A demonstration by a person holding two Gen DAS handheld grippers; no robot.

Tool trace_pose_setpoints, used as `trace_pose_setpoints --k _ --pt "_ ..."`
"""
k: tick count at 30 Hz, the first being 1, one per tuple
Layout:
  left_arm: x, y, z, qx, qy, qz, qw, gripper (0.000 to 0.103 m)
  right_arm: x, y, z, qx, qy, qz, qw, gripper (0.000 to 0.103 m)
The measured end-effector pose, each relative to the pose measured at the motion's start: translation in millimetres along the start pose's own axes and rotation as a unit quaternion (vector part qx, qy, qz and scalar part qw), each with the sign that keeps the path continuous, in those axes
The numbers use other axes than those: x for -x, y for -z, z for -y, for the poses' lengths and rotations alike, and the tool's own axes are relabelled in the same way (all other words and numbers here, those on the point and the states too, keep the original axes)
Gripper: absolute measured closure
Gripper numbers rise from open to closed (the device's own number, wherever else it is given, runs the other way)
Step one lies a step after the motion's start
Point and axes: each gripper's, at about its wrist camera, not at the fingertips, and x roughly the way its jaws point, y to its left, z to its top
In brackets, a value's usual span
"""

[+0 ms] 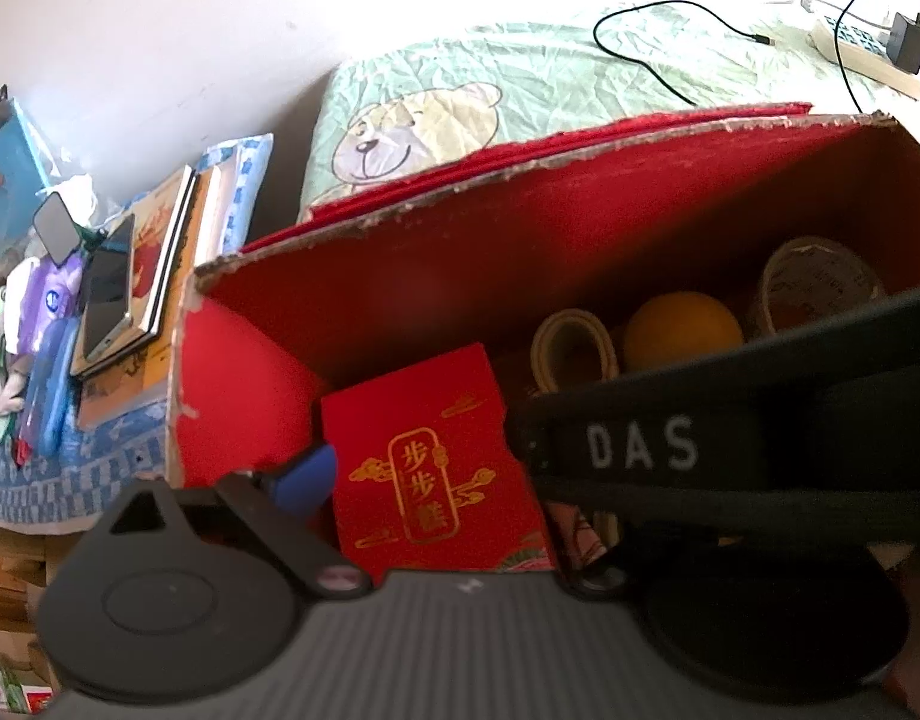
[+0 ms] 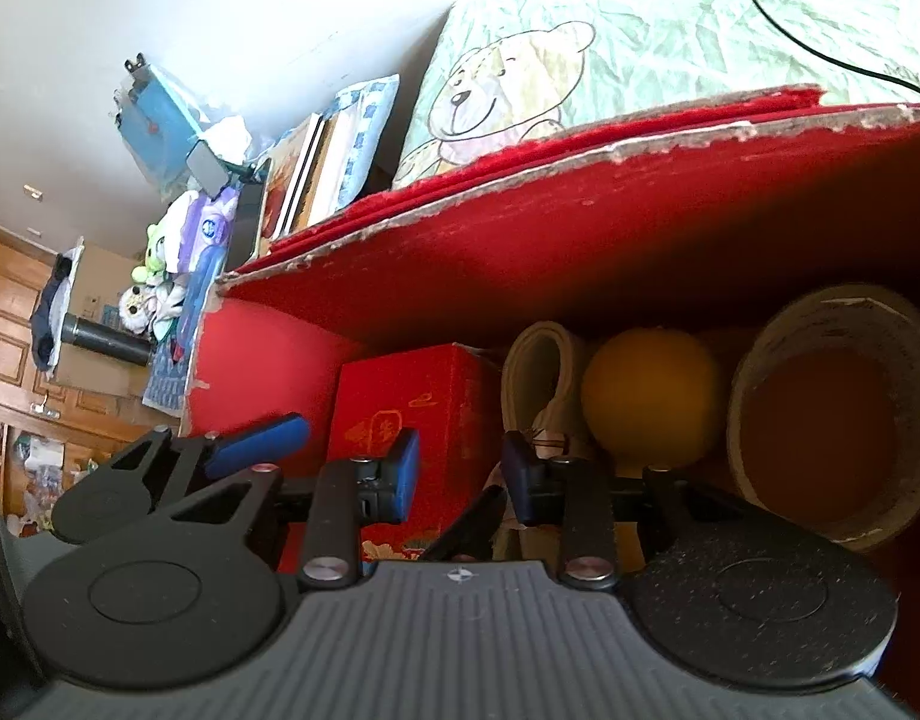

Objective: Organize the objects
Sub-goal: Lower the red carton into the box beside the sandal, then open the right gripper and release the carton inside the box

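Inside red box (image 2: 640,228), near frayed rim: right gripper (image 2: 460,474) parted, empty; left gripper (image 1: 400,480) state unclear.

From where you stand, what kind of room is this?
Probably a bedroom: a bed sheet printed with a cartoon bear, soft toys piled beside books, and a phone charger plugged in nearby.

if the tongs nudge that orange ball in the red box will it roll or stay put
The smooth round orange ball would probably roll readily, but not far: a rolled beige strap and a wide tape roll sit close on either side. Its rounded surface may slip from a narrow pinch.
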Motion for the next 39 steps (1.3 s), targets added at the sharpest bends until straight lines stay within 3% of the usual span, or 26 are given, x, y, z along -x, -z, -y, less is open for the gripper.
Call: trace_pose_setpoints --k 22,32,36,39 --pt "-2 -3 -1 0.006 -0.01 0.004 0.9999 0.008 10 1 10 -0.028 0.019 0.029 0.999 0.066" --pt "-3 -3 -2 0.007 -0.011 0.007 0.9999 0.007 28 7 15 -0.042 0.057 0.063 0.995 0.066" --pt "-3 -4 -2 0.006 -0.011 0.007 0.9999 0.007 34 15 15 -0.02 0.1 0.074 0.992 0.066" --pt "-3 -4 -1 0.004 -0.011 0.007 0.9999 0.007 36 18 14 -0.011 0.104 0.083 0.991 0.066"
